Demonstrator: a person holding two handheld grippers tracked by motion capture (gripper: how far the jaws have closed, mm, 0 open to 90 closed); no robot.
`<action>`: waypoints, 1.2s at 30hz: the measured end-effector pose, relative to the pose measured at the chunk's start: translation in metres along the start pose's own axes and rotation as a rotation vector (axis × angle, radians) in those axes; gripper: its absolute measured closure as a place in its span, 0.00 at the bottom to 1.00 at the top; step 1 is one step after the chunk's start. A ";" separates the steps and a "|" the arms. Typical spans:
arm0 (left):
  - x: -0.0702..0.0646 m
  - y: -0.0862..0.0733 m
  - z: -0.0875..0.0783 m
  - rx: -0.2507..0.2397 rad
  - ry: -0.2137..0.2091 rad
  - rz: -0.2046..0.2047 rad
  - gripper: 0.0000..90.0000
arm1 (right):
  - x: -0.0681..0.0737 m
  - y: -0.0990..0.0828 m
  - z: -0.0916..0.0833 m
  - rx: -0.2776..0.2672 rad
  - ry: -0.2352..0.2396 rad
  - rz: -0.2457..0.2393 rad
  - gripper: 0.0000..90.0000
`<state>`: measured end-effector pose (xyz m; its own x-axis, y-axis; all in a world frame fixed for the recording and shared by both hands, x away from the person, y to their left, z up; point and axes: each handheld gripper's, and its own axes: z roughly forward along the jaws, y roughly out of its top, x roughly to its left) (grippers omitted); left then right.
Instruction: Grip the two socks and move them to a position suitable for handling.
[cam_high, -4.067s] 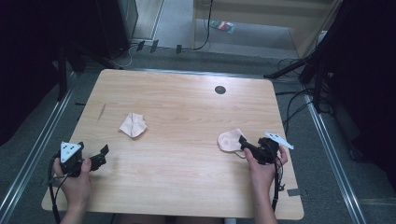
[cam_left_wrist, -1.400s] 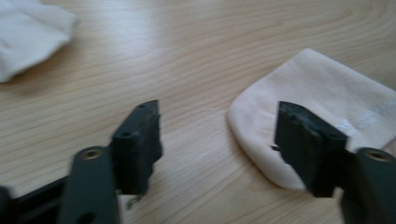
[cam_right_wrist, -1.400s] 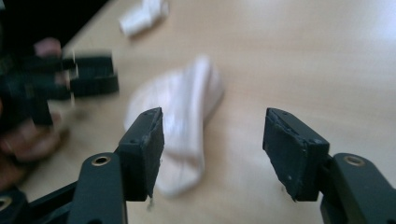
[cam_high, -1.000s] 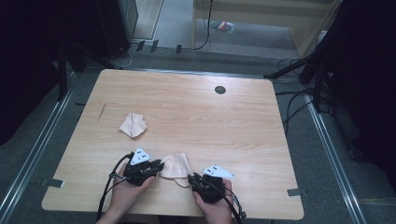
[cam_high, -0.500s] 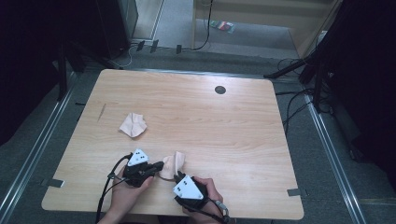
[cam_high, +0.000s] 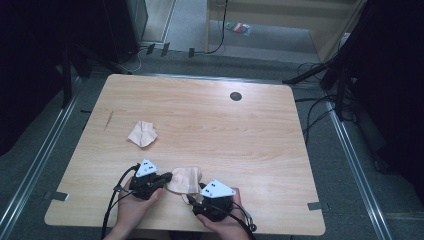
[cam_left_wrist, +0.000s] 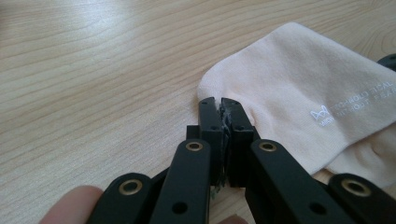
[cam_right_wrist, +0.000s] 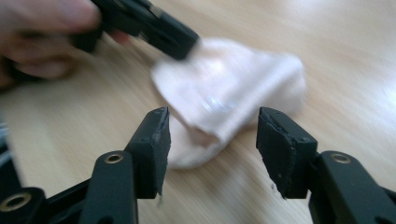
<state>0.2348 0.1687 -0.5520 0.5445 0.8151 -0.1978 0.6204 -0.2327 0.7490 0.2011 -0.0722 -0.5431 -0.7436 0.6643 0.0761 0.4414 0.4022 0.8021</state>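
Note:
A pale pink sock lies folded near the table's front edge, between my two grippers. My left gripper is shut on the sock's left edge; in the left gripper view its jaws meet tightly where the sock begins. My right gripper sits just in front of the sock on its right. Its jaws have just been opening and stand apart, with the blurred sock just ahead of the gap and untouched by the pads. The left gripper shows at the sock's far side there.
A second crumpled pink sock lies left of centre on the wooden table. A dark round hole sits near the far edge. Cables trail off the front edge, and dark stands and cables flank the table.
The right gripper's jaws have opened and let go of the sock, and the hand has shifted a little right. The left gripper has kept still on the sock's edge.

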 end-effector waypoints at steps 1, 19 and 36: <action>0.000 0.000 0.000 -0.001 0.000 0.000 0.99 | 0.002 0.000 0.002 0.002 0.023 0.023 0.51; 0.010 0.008 -0.019 -0.121 -0.080 -0.060 0.55 | -0.007 0.015 -0.032 -0.114 -0.530 -0.333 0.98; 0.064 0.002 -0.048 -0.178 0.063 -0.171 0.56 | 0.014 0.020 -0.012 -0.064 0.147 -0.157 0.43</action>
<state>0.2439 0.2455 -0.5327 0.4001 0.8675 -0.2955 0.5884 0.0040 0.8086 0.1931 -0.0623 -0.5190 -0.8680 0.4957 0.0293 0.2853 0.4496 0.8464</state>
